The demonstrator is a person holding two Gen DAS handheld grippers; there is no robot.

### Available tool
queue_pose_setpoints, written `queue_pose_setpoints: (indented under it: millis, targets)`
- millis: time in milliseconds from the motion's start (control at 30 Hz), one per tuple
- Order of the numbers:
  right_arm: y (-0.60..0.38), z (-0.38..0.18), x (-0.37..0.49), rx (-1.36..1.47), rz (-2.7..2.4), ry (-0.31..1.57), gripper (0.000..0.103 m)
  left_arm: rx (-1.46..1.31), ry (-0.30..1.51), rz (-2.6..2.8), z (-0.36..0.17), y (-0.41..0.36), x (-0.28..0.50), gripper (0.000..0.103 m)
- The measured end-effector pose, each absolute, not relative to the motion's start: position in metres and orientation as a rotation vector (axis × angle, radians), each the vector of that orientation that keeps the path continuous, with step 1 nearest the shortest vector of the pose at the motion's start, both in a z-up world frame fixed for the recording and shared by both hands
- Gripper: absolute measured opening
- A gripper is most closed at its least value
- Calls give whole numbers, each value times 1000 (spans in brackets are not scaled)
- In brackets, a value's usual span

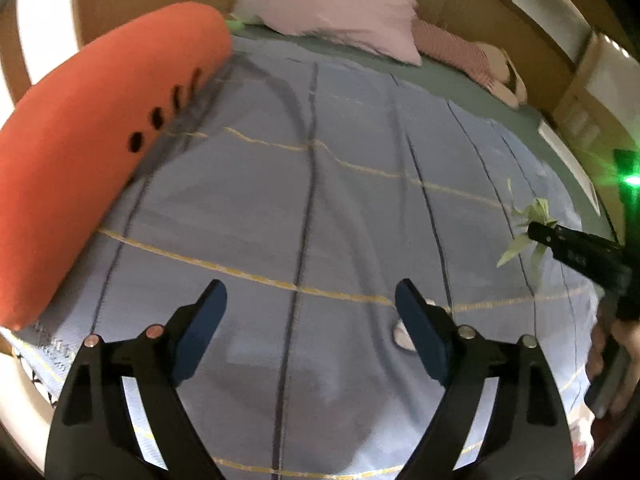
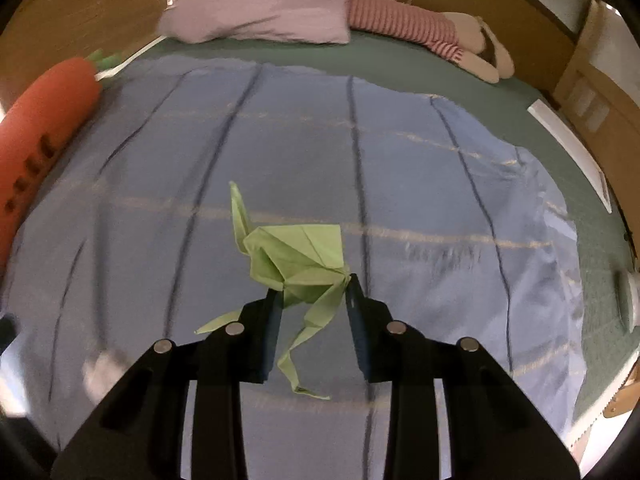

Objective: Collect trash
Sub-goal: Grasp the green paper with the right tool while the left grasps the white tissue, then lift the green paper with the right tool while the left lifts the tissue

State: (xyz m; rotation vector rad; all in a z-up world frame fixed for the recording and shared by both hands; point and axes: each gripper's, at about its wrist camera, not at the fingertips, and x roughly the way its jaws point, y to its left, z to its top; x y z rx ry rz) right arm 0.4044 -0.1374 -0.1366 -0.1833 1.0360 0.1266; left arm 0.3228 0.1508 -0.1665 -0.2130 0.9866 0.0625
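Pinching green origami (image 2: pixel 298 258) in right claw (image 2: pixel 314 292); white scrap (image 1: pixel 402 338) only left-view.

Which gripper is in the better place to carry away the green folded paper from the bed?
Right. The right gripper already has the green folded paper between its fingers, while the left gripper is open over bare blue blanket, apart from the paper.

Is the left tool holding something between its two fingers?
No, the left tool stands open, with only the blue blanket visible in the gap between its fingers.
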Motion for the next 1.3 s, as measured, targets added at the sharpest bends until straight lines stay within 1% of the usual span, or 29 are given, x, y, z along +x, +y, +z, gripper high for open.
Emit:
queue_pose_setpoints:
  millis: [33, 67, 167, 300, 400, 533, 700, 767, 800, 833, 900, 1067, 1300]
  targets:
    - [-136, -137, 392, -181, 140, 1059, 32, -197, 998, 40, -168, 146, 325, 91]
    - [-134, -138, 385, -178, 143, 1071, 32, -183, 1010, 16, -170, 142, 327, 91]
    - [-131, -138, 366, -156, 152, 1105, 32, -114, 1049, -81, -173, 127, 334, 92]
    - [-135, -139, 343, -134, 142, 1122, 32, -6, 1045, -163, -173, 113, 343, 92]
    - [-142, -142, 329, -105, 130, 1128, 32, -8, 1040, -202, -180, 108, 345, 91]
    - [-159, -143, 312, -52, 112, 1119, 32, -52, 1077, -292, -197, 96, 351, 90]
    - [-166, -147, 296, -7, 111, 1119, 32, 17, 1123, -350, -219, 69, 352, 90]
    - [-162, -151, 292, -5, 121, 1126, 32, 60, 1146, -347, -225, 61, 351, 83]
    - [-161, -152, 292, -3, 126, 1130, 32, 82, 1150, -335, -227, 60, 351, 76]
    - [-159, -155, 291, -1, 130, 1133, 32, 111, 1152, -321, -231, 58, 351, 71]
    - [-155, -160, 292, -5, 135, 1146, 32, 163, 1144, -304, -233, 53, 350, 67]
    - [-143, -168, 294, -18, 144, 1161, 32, 240, 1110, -293, -234, 42, 345, 66]
    - [-135, -174, 296, -38, 149, 1173, 32, 236, 1108, -292, -231, 44, 345, 66]
